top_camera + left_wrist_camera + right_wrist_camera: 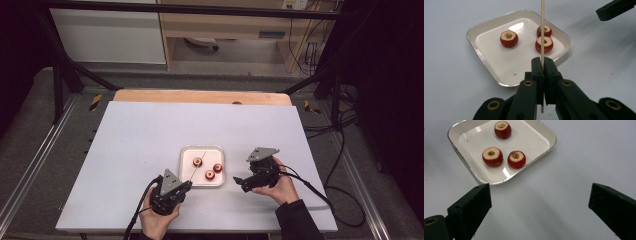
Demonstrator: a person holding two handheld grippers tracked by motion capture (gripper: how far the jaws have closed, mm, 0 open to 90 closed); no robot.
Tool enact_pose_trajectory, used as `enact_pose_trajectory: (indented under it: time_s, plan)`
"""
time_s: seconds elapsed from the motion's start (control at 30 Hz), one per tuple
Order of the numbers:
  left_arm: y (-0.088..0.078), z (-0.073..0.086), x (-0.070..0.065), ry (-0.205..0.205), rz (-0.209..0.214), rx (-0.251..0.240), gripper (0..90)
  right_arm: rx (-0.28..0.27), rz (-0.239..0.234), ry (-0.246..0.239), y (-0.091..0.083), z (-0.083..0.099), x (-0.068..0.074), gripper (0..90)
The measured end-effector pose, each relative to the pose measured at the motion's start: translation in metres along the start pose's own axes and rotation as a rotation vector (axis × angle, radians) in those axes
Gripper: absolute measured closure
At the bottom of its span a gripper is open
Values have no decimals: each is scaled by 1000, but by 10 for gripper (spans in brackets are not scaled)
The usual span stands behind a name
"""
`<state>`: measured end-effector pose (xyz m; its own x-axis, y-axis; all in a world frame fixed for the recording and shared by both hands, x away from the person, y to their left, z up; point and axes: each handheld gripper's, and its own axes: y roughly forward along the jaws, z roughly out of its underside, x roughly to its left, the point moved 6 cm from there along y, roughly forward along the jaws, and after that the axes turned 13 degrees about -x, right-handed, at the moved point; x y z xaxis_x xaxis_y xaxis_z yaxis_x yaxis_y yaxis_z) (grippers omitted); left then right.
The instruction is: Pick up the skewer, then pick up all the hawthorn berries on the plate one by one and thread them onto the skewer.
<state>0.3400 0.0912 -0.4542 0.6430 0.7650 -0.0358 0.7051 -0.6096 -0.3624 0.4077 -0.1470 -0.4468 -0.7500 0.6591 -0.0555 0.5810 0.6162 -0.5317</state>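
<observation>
A white tray (187, 172) holds three red cored fruits (217, 168). My left gripper (187, 186) sits at the tray's near left corner, shut on a thin wooden skewer (194, 175) that points out over the tray. In the left gripper view the skewer (542, 25) runs up from the closed jaws (542, 61), passing in front of the nearest fruit (544, 44); whether it touches is unclear. My right gripper (239, 183) rests just right of the tray, open with nothing between its jaws. In the right gripper view (541, 192) the tray (534, 137) and fruits (492, 156) lie ahead.
The tray sits on a white table sheet (150, 130) with bare room to the left and far side. A wooden table edge (200, 96) shows at the back. Cables (320, 192) trail from the right gripper toward the table's right edge.
</observation>
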Motion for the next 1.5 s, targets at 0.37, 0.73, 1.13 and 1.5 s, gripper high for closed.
enact_pose_trajectory:
  time_s: [0.37, 0.73, 1.13, 1.5]
  plan:
    - [-5, 13, 11, -86, -44, -45, 884, -12, -30, 57, 15, -23, 10, 29]
    - [-13, 22, 20, -132, -66, -73, 884, 0, -44, 148, 43, -48, 18, 49]
    - [-19, 23, 26, -148, -74, -92, 884, 71, -45, 197, 74, -63, 29, 74]
    - [-23, 29, 33, -157, -83, -90, 884, 122, -18, 272, 102, -71, 39, 136]
